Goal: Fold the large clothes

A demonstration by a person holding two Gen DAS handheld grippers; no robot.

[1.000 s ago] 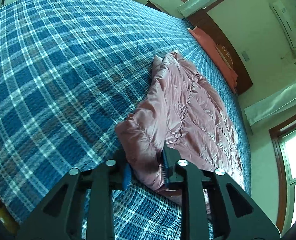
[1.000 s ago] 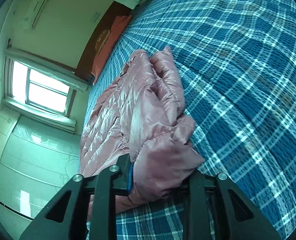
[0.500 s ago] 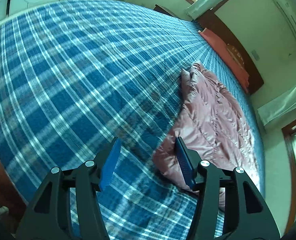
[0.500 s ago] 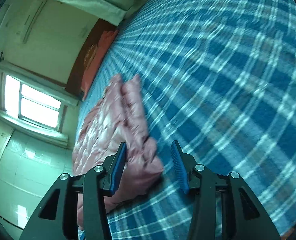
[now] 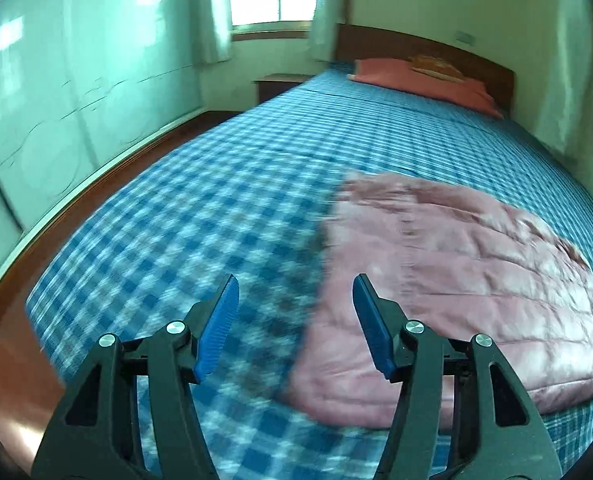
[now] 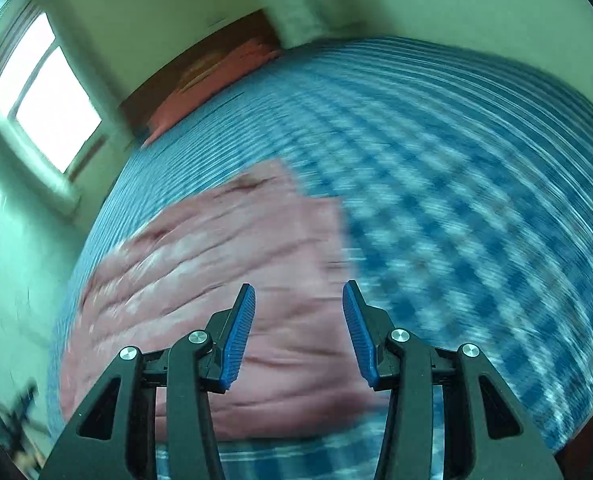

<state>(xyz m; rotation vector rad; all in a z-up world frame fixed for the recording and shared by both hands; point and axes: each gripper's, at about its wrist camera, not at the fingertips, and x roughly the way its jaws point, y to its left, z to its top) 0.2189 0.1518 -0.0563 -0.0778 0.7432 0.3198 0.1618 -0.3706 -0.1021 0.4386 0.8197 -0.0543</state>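
Right wrist view — blurred pink jacket (image 6: 224, 280), both tongs (image 6: 298, 332) (image 5: 294, 320) parted, empty.

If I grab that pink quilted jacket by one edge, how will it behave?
The pink jacket will probably drape and sag, since it lies soft and creased on the bed. Its shiny surface suggests it may slip between the pads. The puffy quilting suggests it is light for its bulk.
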